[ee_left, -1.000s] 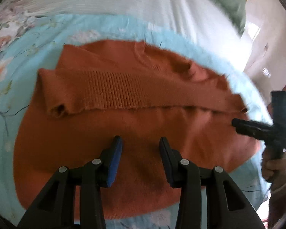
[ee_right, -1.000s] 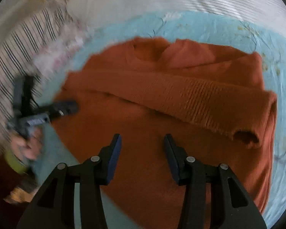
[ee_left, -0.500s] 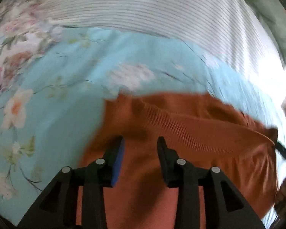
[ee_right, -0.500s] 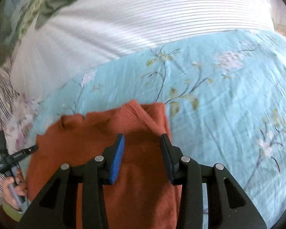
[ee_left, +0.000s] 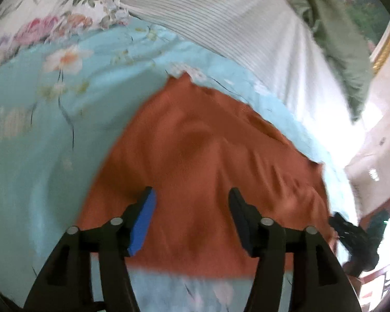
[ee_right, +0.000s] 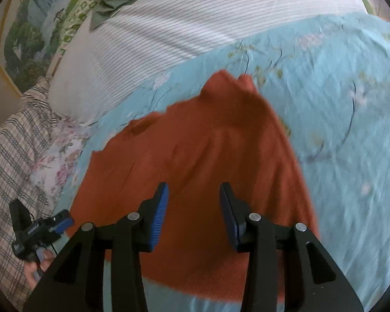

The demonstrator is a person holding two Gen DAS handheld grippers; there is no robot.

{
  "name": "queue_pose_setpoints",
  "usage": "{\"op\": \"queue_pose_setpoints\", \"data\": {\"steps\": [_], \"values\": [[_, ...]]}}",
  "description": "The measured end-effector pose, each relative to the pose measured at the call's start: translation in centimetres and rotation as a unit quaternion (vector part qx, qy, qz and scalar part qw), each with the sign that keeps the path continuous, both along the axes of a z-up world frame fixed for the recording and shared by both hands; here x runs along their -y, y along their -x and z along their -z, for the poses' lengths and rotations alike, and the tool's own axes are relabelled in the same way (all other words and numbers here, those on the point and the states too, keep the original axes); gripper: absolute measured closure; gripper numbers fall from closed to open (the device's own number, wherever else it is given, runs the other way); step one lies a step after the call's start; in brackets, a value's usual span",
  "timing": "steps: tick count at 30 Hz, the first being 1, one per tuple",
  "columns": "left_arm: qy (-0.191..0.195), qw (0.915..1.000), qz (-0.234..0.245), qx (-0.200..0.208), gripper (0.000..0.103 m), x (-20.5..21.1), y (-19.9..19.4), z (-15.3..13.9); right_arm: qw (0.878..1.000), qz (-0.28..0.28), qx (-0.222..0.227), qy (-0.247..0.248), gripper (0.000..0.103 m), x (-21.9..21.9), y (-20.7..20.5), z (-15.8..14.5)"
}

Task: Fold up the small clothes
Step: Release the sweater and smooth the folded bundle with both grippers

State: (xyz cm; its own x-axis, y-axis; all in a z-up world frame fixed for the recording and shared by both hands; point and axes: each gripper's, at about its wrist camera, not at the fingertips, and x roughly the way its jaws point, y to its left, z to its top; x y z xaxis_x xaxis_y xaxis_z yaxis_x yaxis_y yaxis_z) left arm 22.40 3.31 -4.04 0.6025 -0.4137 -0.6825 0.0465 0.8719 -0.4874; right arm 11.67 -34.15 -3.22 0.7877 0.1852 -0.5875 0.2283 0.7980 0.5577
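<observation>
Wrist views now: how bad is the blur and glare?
Left wrist view: the rust-orange knit sweater and the light-blue floral bedsheet are motion-smeared, the right edge is blown out white, and only the left gripper is crisp. Right wrist view: the sweater and sheet are streaked, the exposure is even, and the right gripper is sharp.

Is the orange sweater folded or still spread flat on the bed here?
Folded, at least partly: the orange sweater shows no sleeve, and its far end rises to a bunched peak on the blue floral sheet. How many folds, cannot tell; blurred.
</observation>
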Motion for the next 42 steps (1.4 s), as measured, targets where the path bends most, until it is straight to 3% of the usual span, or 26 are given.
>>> {"op": "queue_pose_setpoints", "data": {"steps": [2, 6, 10, 13, 26, 29, 31, 32, 33, 36, 38, 42], "values": [[0.028, 0.9996, 0.008, -0.004, 0.036, 0.1, 2.2, 0.5, 1.000, -0.001, 0.000, -0.010, 0.057, -0.8, 0.8, 0.5], [0.043, 0.9986, 0.020, -0.021, 0.034, 0.7, 5.2, 1.9, 1.000, -0.021, -0.005, -0.014, 0.057, -2.5, 1.8, 1.0], [0.088, 0.9949, 0.010, -0.049, 0.034, 0.3, 6.0, 3.7, 0.999, -0.033, 0.000, -0.011, 0.053, -3.5, 3.2, 0.8], [0.101, 0.9940, 0.002, -0.043, 0.033, -0.1, 6.6, 3.7, 0.999, -0.032, 0.002, -0.014, 0.050, -3.7, 4.0, 0.6], [0.121, 0.9857, -0.110, -0.041, 0.034, -3.1, 0.0, 4.3, 0.999, -0.033, 0.004, -0.029, 0.049, -3.3, 4.8, 0.6], [0.102, 0.9872, -0.117, -0.037, 0.040, -2.8, -1.1, 3.9, 0.999, -0.034, 0.006, -0.032, 0.048, -2.7, 4.4, 0.5], [0.087, 0.9890, -0.115, -0.032, 0.063, -2.5, -1.3, 3.5, 0.999, -0.034, 0.010, -0.031, 0.049, -2.0, 3.9, 0.2], [0.082, 0.9907, -0.105, -0.026, 0.081, -2.2, -1.4, 3.0, 0.999, -0.036, 0.011, -0.030, 0.049, -1.7, 3.8, 0.1], [0.074, 0.9923, -0.099, -0.016, 0.087, -1.7, -1.3, 2.4, 0.999, -0.038, 0.014, -0.033, 0.048, -1.2, 3.4, -0.1], [0.042, 0.9963, -0.070, 0.027, 0.093, 0.1, -0.6, -0.1, 0.998, -0.046, 0.018, -0.043, 0.048, 0.0, 2.6, -0.6], [0.025, 0.9977, -0.026, 0.058, 0.094, 2.7, -0.1, -2.2, 0.997, -0.050, 0.021, -0.055, 0.048, 0.8, 2.0, -0.8], [-0.026, 0.9925, 0.063, 0.102, 0.094, 9.2, 1.0, -4.5, 0.995, -0.062, 0.023, -0.077, 0.048, 2.0, 0.7, -1.0]]}}
